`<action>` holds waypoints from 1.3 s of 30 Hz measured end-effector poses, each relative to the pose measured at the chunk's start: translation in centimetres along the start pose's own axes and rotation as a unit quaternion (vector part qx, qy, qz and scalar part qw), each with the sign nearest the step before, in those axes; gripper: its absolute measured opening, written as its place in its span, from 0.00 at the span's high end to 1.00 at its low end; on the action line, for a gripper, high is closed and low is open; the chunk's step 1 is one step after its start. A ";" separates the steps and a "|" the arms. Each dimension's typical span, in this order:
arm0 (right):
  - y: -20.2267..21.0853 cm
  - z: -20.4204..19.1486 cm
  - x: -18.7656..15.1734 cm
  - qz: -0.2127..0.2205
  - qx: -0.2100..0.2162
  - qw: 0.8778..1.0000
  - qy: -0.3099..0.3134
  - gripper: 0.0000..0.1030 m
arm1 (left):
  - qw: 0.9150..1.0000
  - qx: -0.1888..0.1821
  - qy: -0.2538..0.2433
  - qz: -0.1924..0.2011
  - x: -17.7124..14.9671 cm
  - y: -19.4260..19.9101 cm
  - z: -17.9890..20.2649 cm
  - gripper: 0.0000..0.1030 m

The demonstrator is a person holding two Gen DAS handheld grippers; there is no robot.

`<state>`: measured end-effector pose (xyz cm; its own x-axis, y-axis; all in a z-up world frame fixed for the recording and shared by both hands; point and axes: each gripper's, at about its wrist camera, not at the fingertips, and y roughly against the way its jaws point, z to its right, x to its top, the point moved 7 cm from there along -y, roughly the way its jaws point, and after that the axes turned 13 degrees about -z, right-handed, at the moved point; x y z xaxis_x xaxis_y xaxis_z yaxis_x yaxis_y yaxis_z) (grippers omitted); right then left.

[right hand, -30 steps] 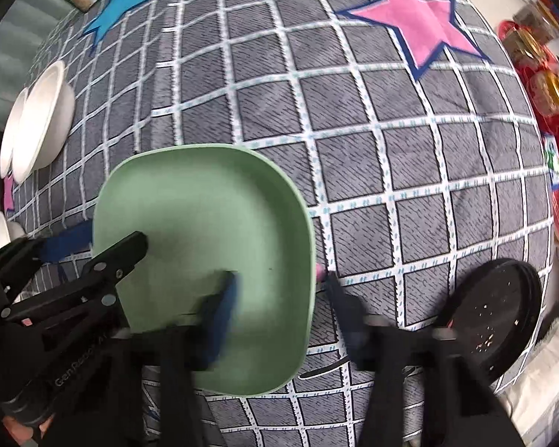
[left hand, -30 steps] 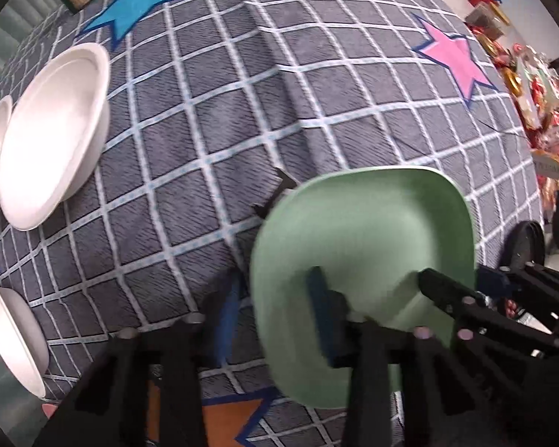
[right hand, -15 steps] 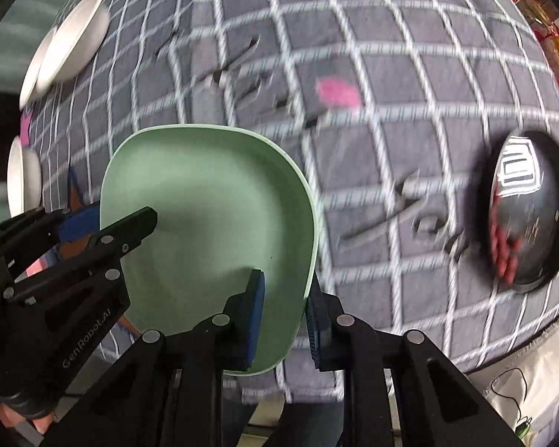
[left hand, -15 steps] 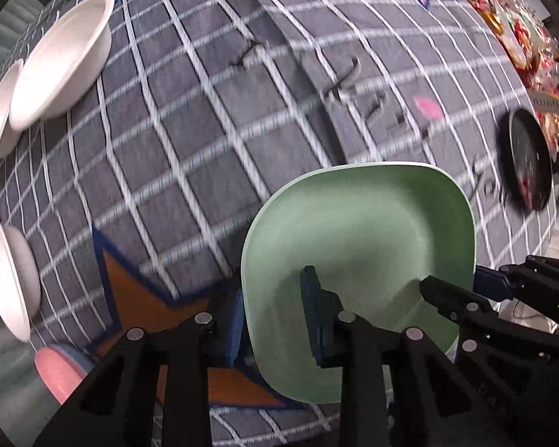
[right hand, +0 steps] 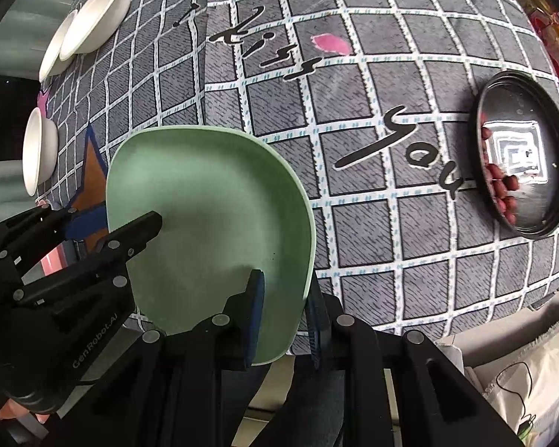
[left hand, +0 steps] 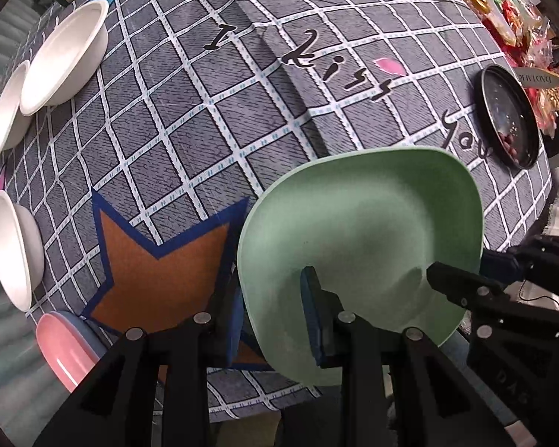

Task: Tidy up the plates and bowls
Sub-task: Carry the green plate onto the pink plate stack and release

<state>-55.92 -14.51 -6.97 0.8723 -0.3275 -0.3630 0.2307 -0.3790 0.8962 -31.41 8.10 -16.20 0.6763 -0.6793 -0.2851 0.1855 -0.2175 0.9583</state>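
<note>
Green plate [left hand: 361, 231] pinched by both claws (opposite rims), left claw [left hand: 275, 320], right claw [right hand: 285, 316].

A pale green plate [left hand: 361, 246] is pinched at its near rim by the left gripper [left hand: 272, 320], with the right gripper [left hand: 480, 279] clamping its right edge. Three white bowls [left hand: 63, 56] line the checked worktop [left hand: 190, 111]'s left side.

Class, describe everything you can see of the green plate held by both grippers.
The green plate is pale matte green, plastic-looking, squarish with rounded corners and a raised rim, and empty. It is held tilted above the checked tablecloth. The left gripper clamps its near-left rim, one finger inside and one outside; the right gripper clamps the opposite rim likewise. Nothing else visibly touches it.
</note>
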 end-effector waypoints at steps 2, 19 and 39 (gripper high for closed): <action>0.6 0.5 -0.6 0.005 0.000 1.000 0.001 0.77 | 1.000 0.003 0.000 0.004 -0.2 0.2 0.8 0.70; 2.1 0.7 -2.7 0.021 -0.005 0.999 0.033 0.77 | 0.999 0.007 0.032 0.032 -6.4 3.9 9.1 0.69; 1.3 -13.0 -2.1 0.027 -0.041 0.994 0.097 0.76 | 0.992 -0.031 0.100 0.066 -13.3 7.3 -6.6 0.69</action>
<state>-51.86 -3.08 -1.69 0.9495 -0.1686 -0.2645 0.2083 -0.2915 0.9336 -34.36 20.14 -5.29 0.8245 -0.5445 -0.1539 0.1262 -0.0881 0.9881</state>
